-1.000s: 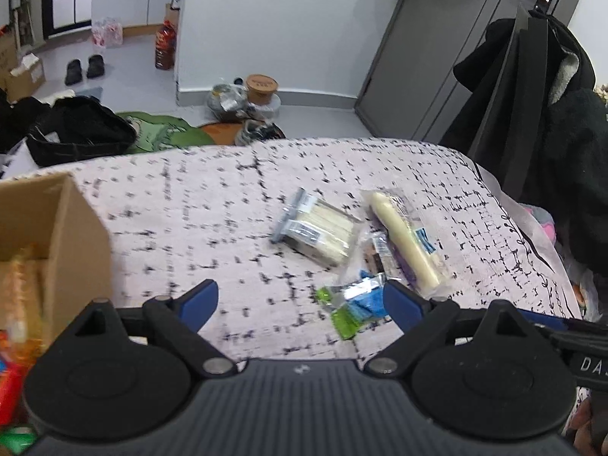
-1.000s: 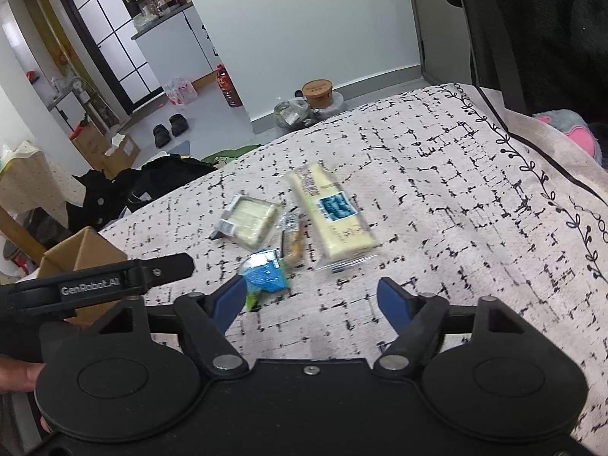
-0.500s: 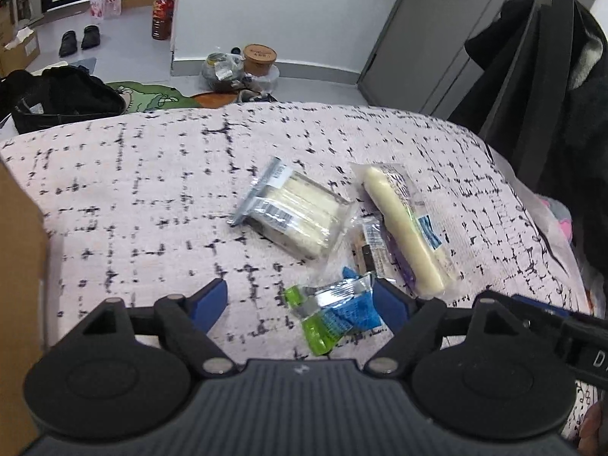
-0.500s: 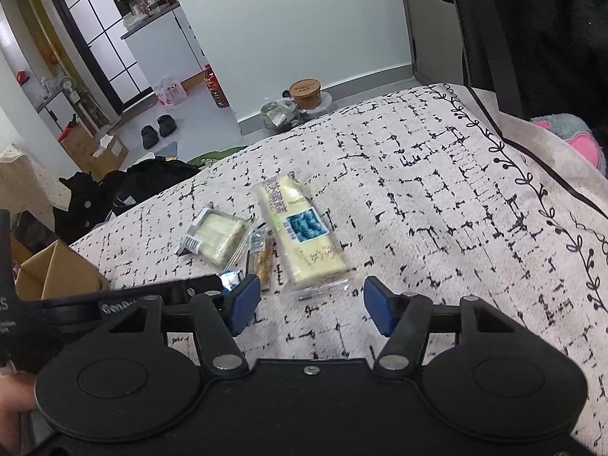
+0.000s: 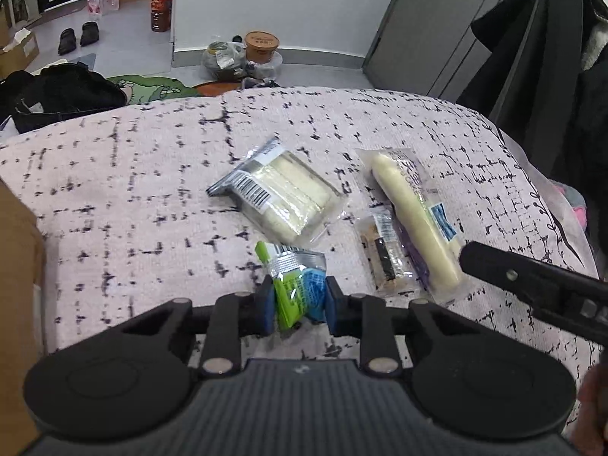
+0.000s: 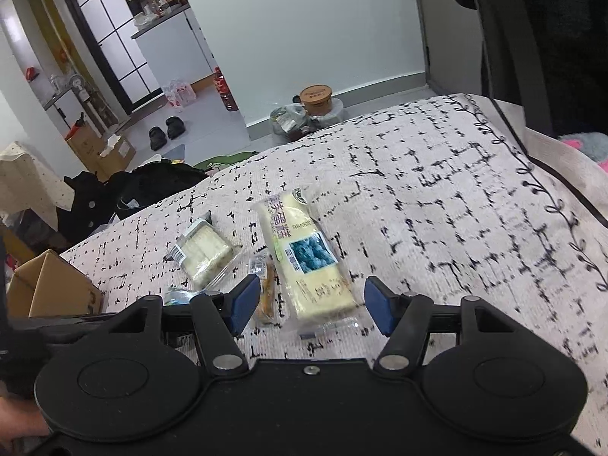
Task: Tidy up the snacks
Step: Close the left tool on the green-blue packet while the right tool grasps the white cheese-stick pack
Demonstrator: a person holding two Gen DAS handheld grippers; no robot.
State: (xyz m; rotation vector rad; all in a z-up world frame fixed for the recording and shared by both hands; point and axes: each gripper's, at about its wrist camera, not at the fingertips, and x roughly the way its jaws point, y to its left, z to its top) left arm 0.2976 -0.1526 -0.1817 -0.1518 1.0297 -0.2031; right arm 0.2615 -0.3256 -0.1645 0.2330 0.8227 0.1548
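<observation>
**First snack pinched, three packets still on the cloth**

The left gripper (image 5: 298,304) has its blue pads closing on the small green-and-blue foil snack sachet (image 5: 298,285); the left wrist view shows both pads pressing its crinkled lower end, with the upper end resting on the pale, black-flecked cloth (image 5: 133,190) that covers the surface. The sachet has not left the cloth, so this pick looks only just begun.

The right gripper (image 6: 309,302) has its fingers spread about halfway and grips nothing. Between the open pads lies the near end of the long clear-wrapped cream cake bar with a blue picture label (image 6: 304,262), along with the thin brown stick snack in clear wrap (image 6: 266,288) just beside it. The pads are clear of both, as far as the right wrist view shows.

Further back sits the squat clear packet of pale layered slices with a barcode (image 5: 281,193), untouched and close to the sachet.

The brown cardboard box (image 6: 49,288) stands at the left edge of the cloth and is probably where the snacks belong; its inside is not visible here, so what it already holds cannot be told.

By this reading the task is at an early to middle stage: four snacks remain outside the box, one is gripped, one is being lined up, and two wait.
</observation>
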